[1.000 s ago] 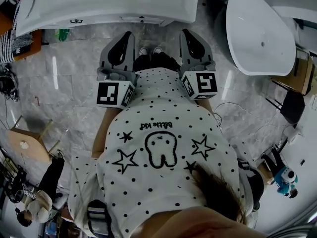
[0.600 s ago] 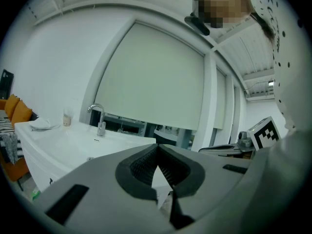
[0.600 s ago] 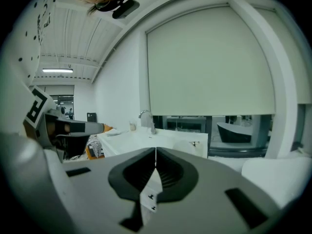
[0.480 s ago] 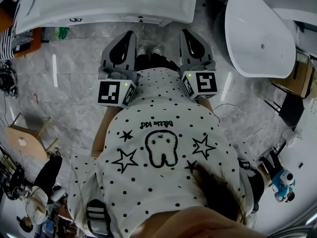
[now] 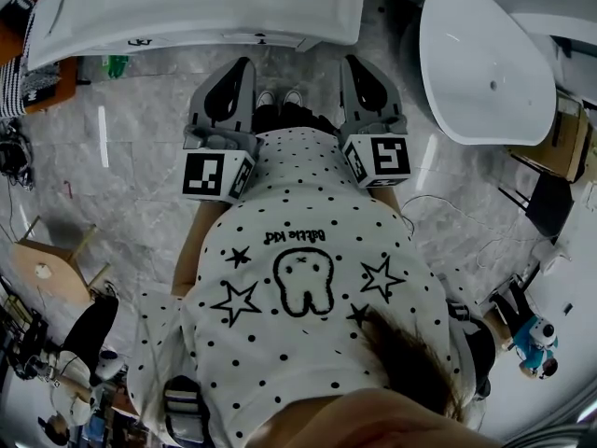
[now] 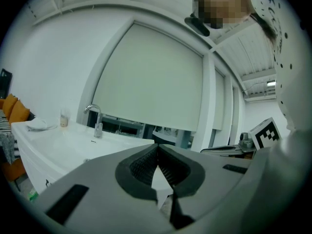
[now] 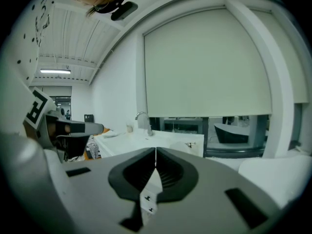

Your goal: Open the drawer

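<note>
A white vanity cabinet (image 5: 196,7) stands ahead of me, and small dark drawer handles (image 5: 265,35) show on its front edge. My left gripper (image 5: 244,63) and right gripper (image 5: 350,61) are held side by side at waist height, pointing at the cabinet and short of it. Both are shut and hold nothing. In the left gripper view the shut left gripper (image 6: 157,145) faces the countertop and its faucet (image 6: 97,120). In the right gripper view the right gripper (image 7: 155,150) is shut too. The white drawer front with two small handles (image 7: 146,198) shows below its closed pads.
A white freestanding bathtub (image 5: 485,59) stands at the right. A wooden stool (image 5: 47,269) stands at the left, and a green bottle (image 5: 118,63) lies by the cabinet's foot. A cardboard box (image 5: 569,138) and cables lie at the far right. Marble floor (image 5: 140,138) lies between me and the cabinet.
Both grippers have stayed in place and shut. Only the head view has shifted slightly.
</note>
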Available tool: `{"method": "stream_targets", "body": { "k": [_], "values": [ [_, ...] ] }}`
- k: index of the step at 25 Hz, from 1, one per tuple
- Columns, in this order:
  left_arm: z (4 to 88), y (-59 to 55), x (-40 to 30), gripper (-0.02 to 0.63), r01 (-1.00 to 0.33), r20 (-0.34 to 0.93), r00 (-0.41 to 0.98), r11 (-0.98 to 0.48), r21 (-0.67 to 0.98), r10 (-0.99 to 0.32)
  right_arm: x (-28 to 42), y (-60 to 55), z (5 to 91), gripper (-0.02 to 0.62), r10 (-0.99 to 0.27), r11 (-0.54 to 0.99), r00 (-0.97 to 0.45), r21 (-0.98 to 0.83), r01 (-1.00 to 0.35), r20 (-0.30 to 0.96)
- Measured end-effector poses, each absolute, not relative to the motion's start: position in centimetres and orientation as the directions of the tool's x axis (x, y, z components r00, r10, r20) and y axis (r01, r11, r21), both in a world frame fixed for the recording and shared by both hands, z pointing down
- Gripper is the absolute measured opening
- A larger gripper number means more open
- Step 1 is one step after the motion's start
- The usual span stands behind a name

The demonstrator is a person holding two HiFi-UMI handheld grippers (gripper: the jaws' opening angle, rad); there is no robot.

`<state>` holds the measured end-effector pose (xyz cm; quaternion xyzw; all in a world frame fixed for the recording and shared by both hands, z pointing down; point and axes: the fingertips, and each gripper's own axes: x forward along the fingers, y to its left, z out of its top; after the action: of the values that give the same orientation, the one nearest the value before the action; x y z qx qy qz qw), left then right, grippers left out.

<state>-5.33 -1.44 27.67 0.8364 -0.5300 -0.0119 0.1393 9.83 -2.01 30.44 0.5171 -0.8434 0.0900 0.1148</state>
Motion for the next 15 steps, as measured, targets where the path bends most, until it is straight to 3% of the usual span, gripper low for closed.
{"method": "stream_targets", "body": {
  "k": [7,8,10,15],
  "values": [
    [31.9,-3.4,-8.5,0.008,-0.915,0.247,0.386,-0.335,0.225,-0.889,8.8,-1.4,29.8,0.014,-0.826,0.5,-0.493,-0.049,-0.865,0.275],
    [33.2,-3.7,-8.5,0.016,-0.914,0.276,0.388,-0.329,0.236,-0.879,8.7,-1.3,29.8,0.014,-0.824,0.502,-0.496,-0.053,-0.863,0.274],
    [36.1,-4.5,-7.7,0.1,-0.909,0.332,0.399,-0.322,0.265,-0.855,9.3,-1.5,30.1,0.014,-0.821,0.503,-0.499,-0.062,-0.862,0.276],
    [43.2,-6.3,-4.5,0.1,-0.909,0.436,0.406,-0.304,0.286,-0.803,11.1,-2.4,32.2,0.014,-0.803,0.504,-0.498,-0.075,-0.861,0.327]
  ]
}}
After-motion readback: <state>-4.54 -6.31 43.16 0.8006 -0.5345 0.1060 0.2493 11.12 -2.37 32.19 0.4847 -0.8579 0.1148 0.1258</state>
